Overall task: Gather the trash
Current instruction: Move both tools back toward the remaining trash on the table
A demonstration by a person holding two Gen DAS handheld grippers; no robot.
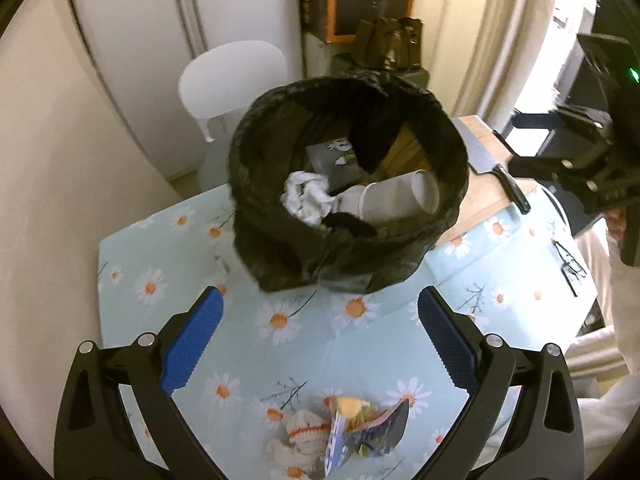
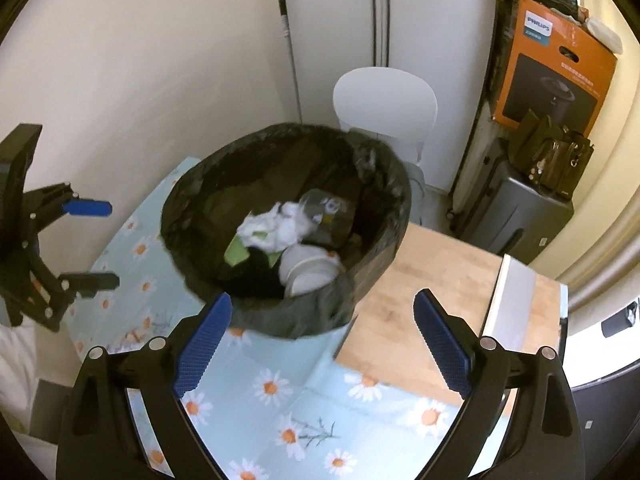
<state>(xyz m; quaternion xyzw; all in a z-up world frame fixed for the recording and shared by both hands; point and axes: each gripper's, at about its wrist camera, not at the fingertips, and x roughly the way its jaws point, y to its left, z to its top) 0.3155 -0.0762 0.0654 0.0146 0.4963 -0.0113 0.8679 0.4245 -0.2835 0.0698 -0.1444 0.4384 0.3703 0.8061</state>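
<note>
From my left wrist view, my left tongs stood wide open with nothing between their blue pads, held above the desk with its daisy-print cloth. Just beyond their tips sat the black-lined trash bin. Inside it lay white paper cups on their sides, a crumpled white tissue and a grey packet. Only this view showed what remained on the cloth near me: a crinkled snack wrapper touching a small knitted toy, both low between the tong arms. It alone also showed a knife on the wooden cutting board to the right of the bin, and a pair of glasses near the desk's right edge. My right tongs appeared at the far right, their gap hard to judge there.

From my right wrist view, my right tongs gaped open and empty over the desk, near the bin. Here the bin's contents also included a green scrap beside the tissue and cups. My left tongs showed at the left, spread apart. The board lay right of the bin, and a white chair and an orange box stood behind.
</note>
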